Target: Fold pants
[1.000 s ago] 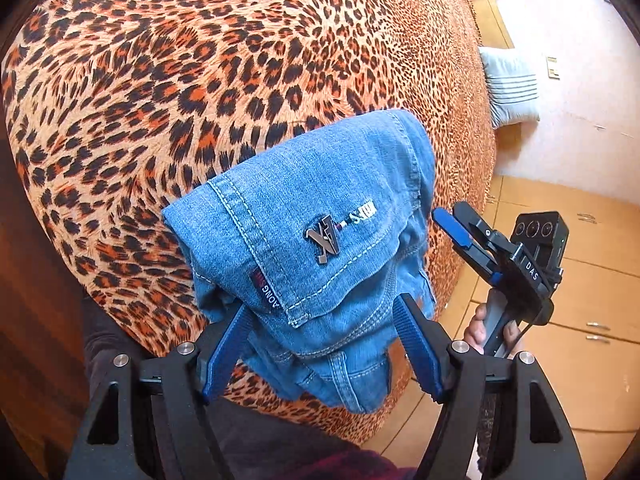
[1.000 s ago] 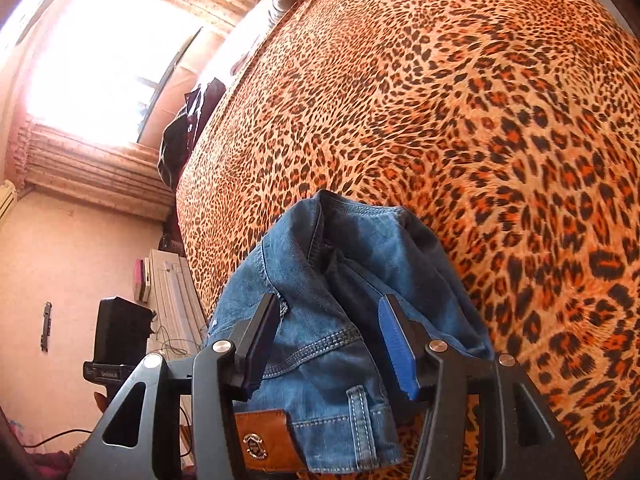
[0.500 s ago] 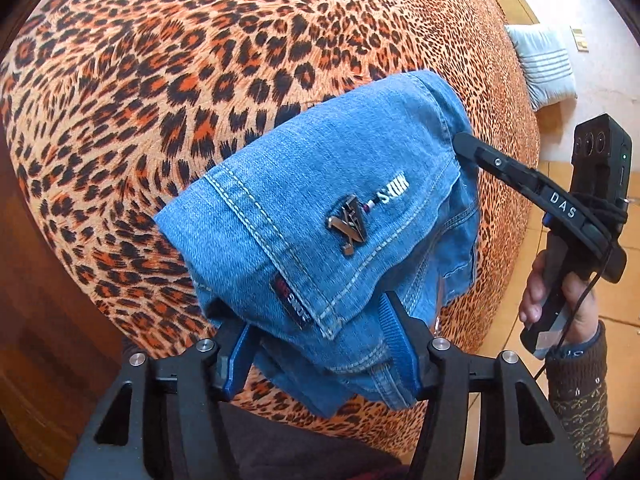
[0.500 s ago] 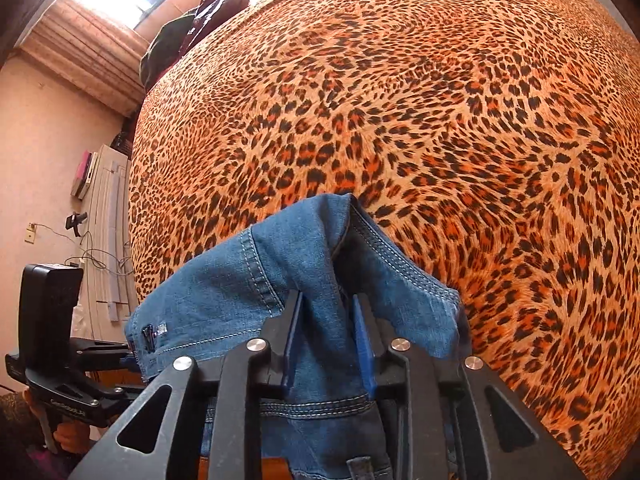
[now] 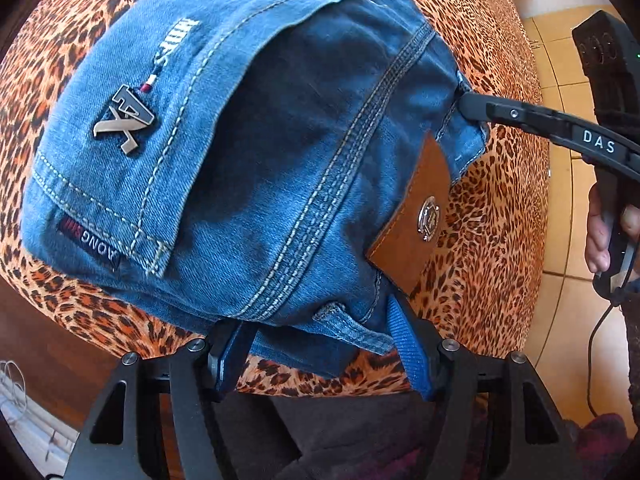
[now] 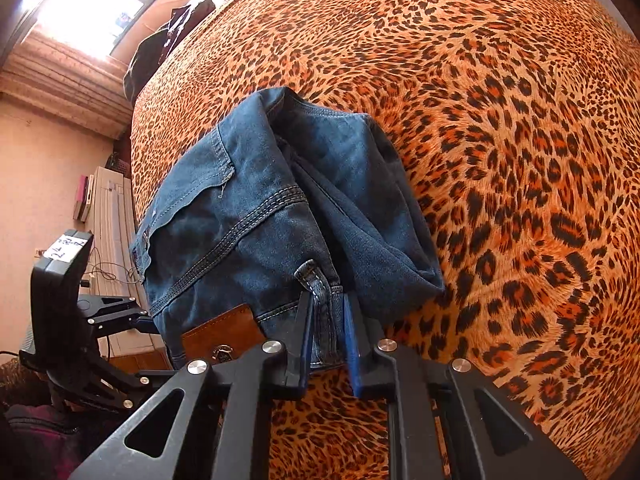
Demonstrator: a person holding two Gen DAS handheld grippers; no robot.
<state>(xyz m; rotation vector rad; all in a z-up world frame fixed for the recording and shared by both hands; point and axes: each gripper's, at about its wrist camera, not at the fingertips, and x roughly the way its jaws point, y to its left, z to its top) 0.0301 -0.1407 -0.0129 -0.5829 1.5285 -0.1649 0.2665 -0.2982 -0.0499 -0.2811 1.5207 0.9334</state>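
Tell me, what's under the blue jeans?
The folded jeans lie on a leopard-print bedspread, which shows all around them. Anything directly beneath them, or tucked between their layers, is covered.

A leopard-print bedspread (image 6: 500, 128) covers the bed, orange with black spots. At its far edge lies a heap of dark clothes (image 6: 168, 44), under a bright window (image 6: 92, 4) with a wooden frame. Beside the bed stands a pale radiator (image 6: 114, 240), with books (image 6: 82, 200) just beside it against the pink wall (image 6: 44, 168). On the other side lies a tiled floor (image 5: 560, 64)
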